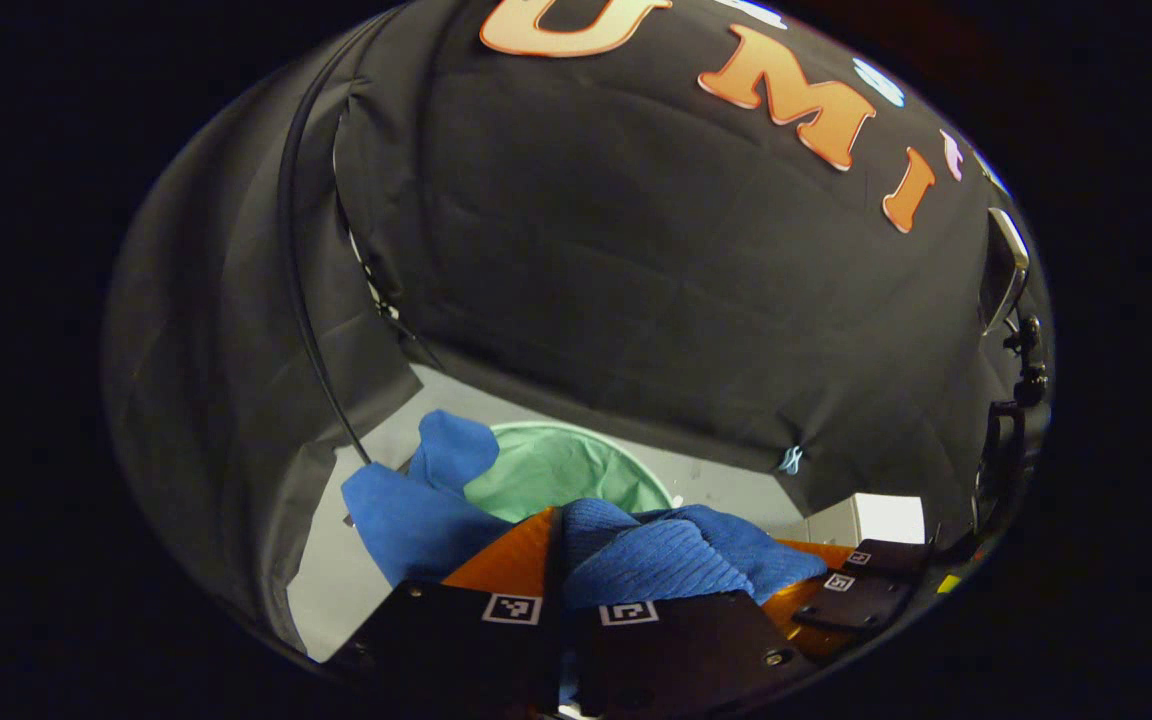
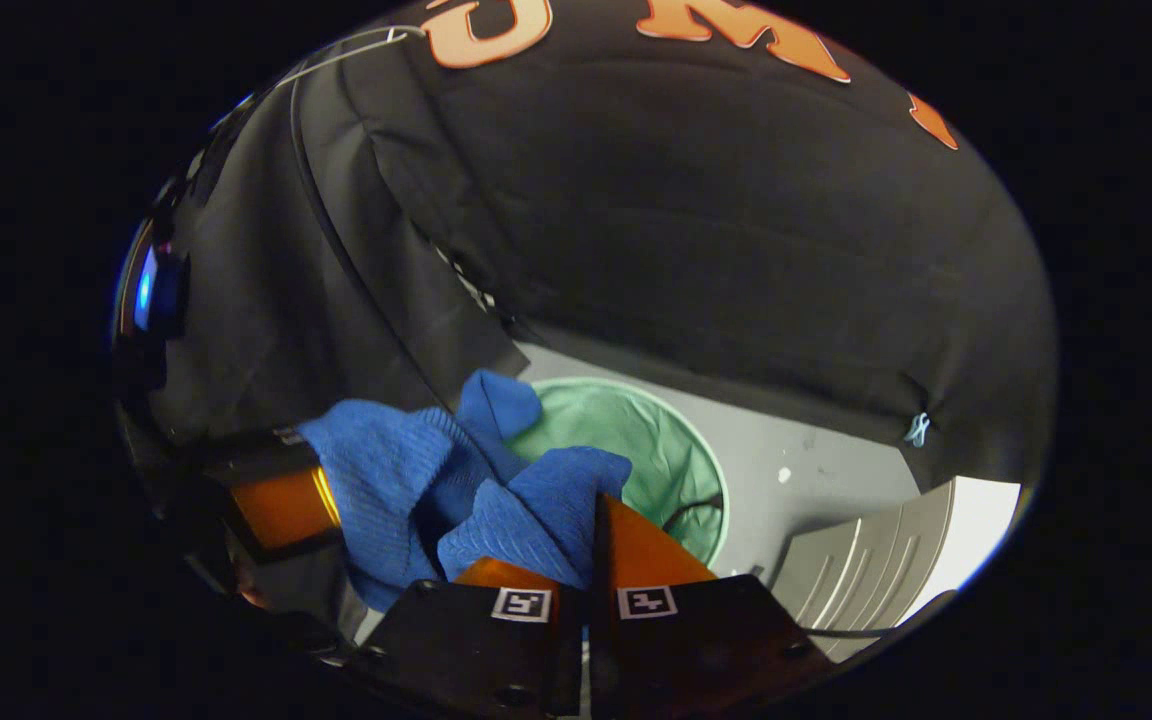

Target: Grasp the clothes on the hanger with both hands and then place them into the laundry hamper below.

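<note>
In the left gripper view, a thin black cable [image 1: 308, 300] runs down the booth's cloth wall at about nine o'clock, ending near the pale floor [image 1: 336, 590]. Just right of it, at seven o'clock, a flap of the blue knitted garment [image 1: 406, 515] hangs over the near rim of the green laundry hamper [image 1: 561, 470], which sits on the floor below centre with its mouth open. At six o'clock the left gripper [image 1: 558, 545] has its two fingers drawn together with hardly any gap, and a bunched fold of the blue knit rises from between them and spreads toward five o'clock. There the other gripper's fingers lie against the same cloth. A white box [image 1: 871, 520] stands at four o'clock.

In the right gripper view, the left gripper's body appears at eight o'clock with the blue garment [image 2: 386, 480] draped from it. The cloth sags across toward six o'clock, where the right gripper [image 2: 591, 545] is closed to a thin slit with a fold of the knit pinched at the fingers' left side; how much cloth sits between the pads is hard to make out. The hamper [image 2: 676, 470] lies just beyond, at five o'clock, its green mesh lining visible, with the garment's upper corner overlapping its left rim. A grey ribbed panel [image 2: 866, 575] sits at four o'clock.
</note>
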`<action>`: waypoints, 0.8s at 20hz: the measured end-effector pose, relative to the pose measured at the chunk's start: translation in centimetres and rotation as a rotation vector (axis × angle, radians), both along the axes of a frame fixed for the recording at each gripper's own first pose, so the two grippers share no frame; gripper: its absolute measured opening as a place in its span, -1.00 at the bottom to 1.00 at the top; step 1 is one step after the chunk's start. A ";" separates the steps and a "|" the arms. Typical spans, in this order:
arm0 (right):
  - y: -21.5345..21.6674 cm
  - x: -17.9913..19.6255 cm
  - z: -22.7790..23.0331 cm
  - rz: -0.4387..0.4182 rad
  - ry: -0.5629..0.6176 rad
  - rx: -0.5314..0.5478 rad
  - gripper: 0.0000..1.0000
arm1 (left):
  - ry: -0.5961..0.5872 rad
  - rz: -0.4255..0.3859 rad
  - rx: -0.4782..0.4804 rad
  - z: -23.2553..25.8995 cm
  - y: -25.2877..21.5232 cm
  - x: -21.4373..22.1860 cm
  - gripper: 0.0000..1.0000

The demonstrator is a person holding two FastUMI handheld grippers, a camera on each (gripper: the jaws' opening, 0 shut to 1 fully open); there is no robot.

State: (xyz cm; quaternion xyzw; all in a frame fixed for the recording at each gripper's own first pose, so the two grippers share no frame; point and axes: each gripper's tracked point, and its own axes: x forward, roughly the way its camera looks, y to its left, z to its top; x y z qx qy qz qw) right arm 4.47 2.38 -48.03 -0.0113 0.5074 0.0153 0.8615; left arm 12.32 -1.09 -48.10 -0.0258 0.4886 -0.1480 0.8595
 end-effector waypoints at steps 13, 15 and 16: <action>0.0 -4.5 -5.4 -0.048 0.258 0.021 0.43 | 0.192 0.032 0.199 -5.4 5.6 -3.7 0.90; 1.1 -5.2 -5.6 -0.041 0.255 0.049 0.70 | 0.188 0.060 0.192 -5.7 5.4 -3.8 0.92; 0.7 -5.1 -5.6 -0.022 0.246 0.035 0.77 | 0.175 0.066 0.184 -5.2 5.5 -3.7 0.91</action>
